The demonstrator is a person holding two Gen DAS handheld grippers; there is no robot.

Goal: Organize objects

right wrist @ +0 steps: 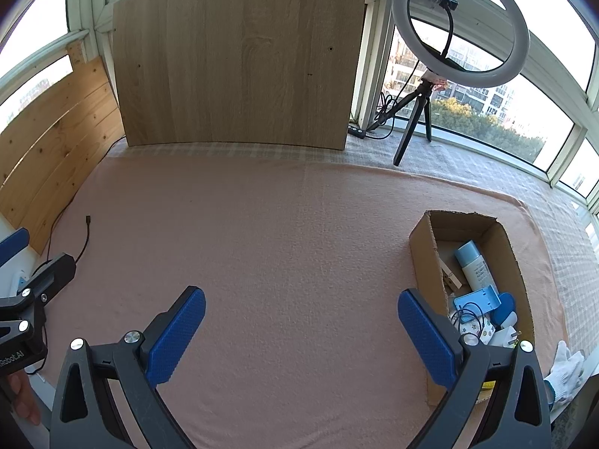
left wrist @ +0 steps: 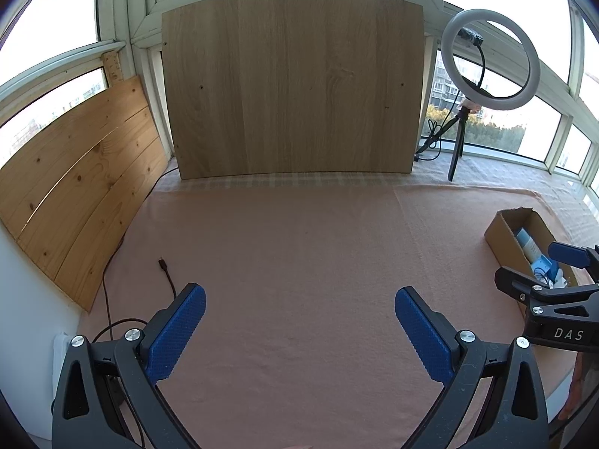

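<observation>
Over the near middle of the table (right wrist: 284, 224), which was covered by a pink cloth (left wrist: 284, 247), both grippers hung with nothing held. The left gripper (left wrist: 299, 321) had its jaws wide apart above bare cloth, and the right gripper (right wrist: 301, 323) likewise had its jaws wide apart, clear of the surface. Toward the right edge of the table stood an open cardboard box (right wrist: 425, 258), just beside the right gripper's right finger. Inside the box lay a light blue bottle (right wrist: 473, 265), a wooden clothespin (right wrist: 451, 278), a blue phone stand (right wrist: 477, 299), a coiled thin cable (right wrist: 466, 316), a white plug (right wrist: 507, 336) and other small items too crowded to identify. A dark cable (right wrist: 88, 232) with its connector free lay near the left edge. At the far edge a wooden board (right wrist: 239, 52) stood upright, with a ring light (right wrist: 462, 24) on a tripod to its right. A white glove (right wrist: 565, 370) rested at the near right corner.
</observation>
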